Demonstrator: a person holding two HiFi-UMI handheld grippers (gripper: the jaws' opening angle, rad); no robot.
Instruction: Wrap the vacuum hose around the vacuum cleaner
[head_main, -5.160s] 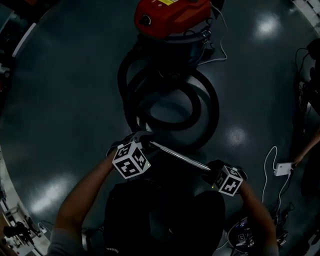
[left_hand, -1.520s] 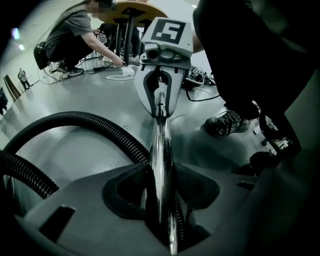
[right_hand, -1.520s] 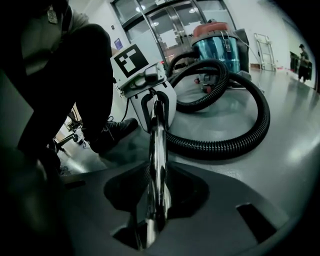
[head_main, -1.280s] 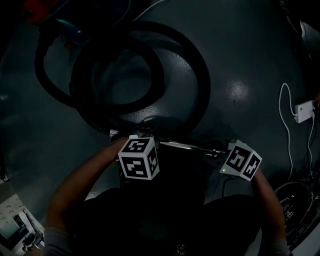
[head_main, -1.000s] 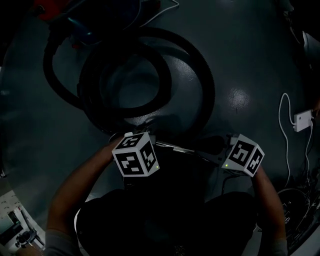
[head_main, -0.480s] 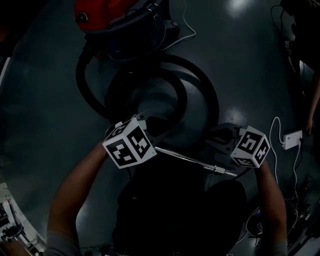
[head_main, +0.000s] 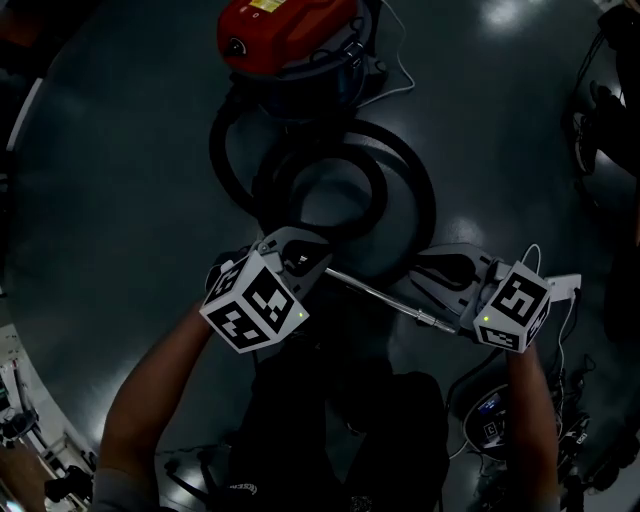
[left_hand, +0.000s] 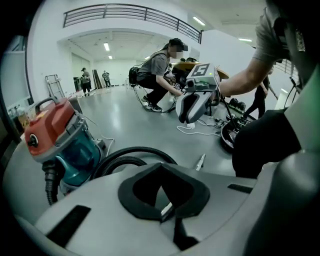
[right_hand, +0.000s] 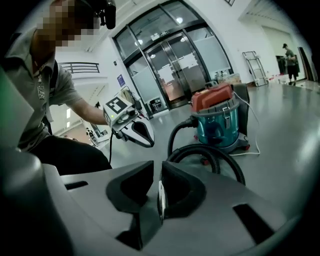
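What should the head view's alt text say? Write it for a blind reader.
Seen from above, a person's left gripper and right gripper, whose jaws have just been closing, each clamp a metal wand held over a dark floor. Beyond it, a black hose lies coiled before a red-topped vacuum cleaner.

Glossy grey floor (head_main: 110, 180), crouching person (left_hand: 157, 75) in a cap, white adapter (head_main: 568, 284) on the floor, balcony railing (left_hand: 130, 11) up high, hand truck (left_hand: 52, 85) near two distant people (left_hand: 85, 80), ceiling light strips (left_hand: 107, 46), tall glass doors (right_hand: 185, 65), round black device (head_main: 490, 420) on the floor
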